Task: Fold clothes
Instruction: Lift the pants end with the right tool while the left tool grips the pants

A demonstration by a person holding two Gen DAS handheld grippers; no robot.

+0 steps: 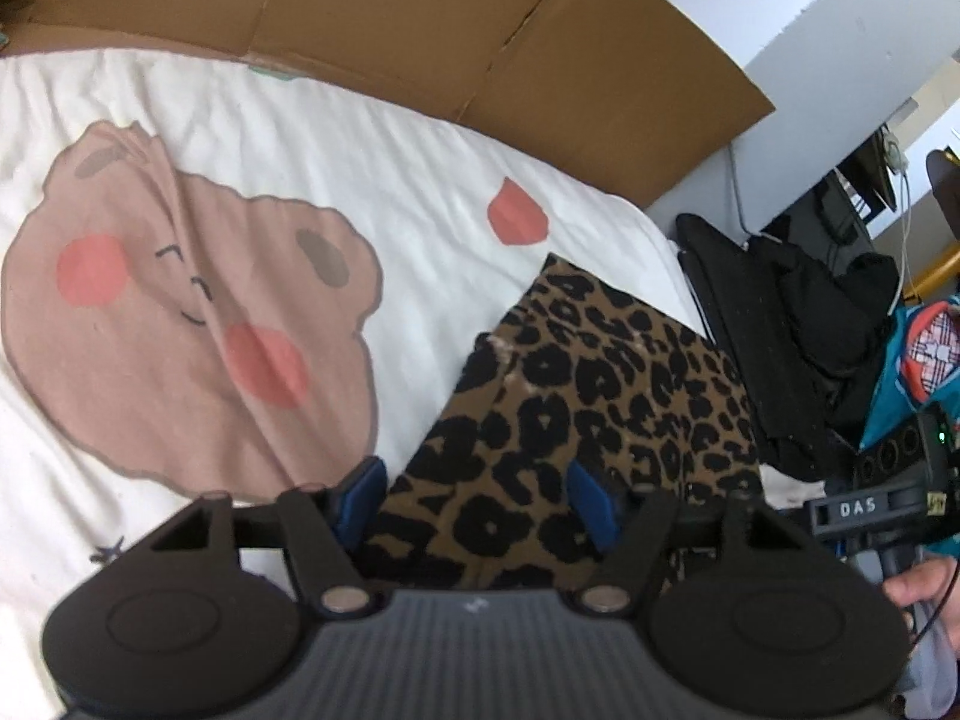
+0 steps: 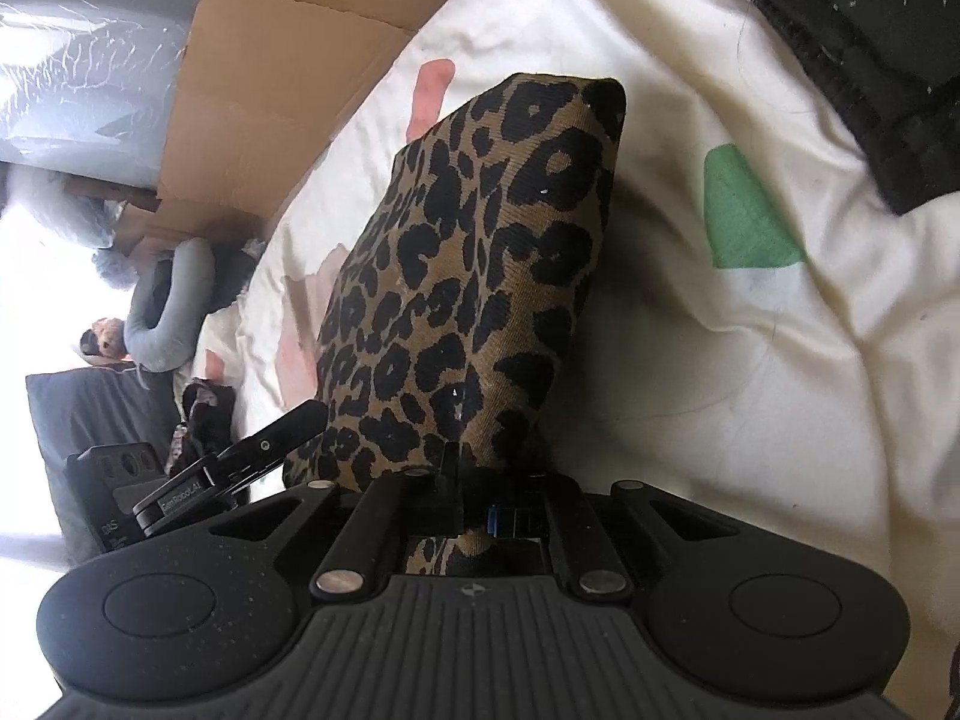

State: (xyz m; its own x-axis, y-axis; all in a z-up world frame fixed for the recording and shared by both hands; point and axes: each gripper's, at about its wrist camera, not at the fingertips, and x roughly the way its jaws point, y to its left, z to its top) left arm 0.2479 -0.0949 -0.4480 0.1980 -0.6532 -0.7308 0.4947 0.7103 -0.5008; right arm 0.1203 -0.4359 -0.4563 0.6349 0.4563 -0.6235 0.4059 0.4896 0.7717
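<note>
The leopard-print garment (image 1: 576, 396) lies folded on the white bedsheet (image 1: 312, 138), near its edge beside a cartoon bear print (image 1: 180, 330). The left gripper (image 1: 474, 501) stands open over the cloth's near end, blue pads (image 1: 366, 492) apart and not pressing. The right gripper (image 2: 480, 504) is closed tight on a fold of the same garment. Brown cardboard (image 1: 480, 42) leans behind the bed, black bags (image 1: 810, 324) are piled just beside it
</note>
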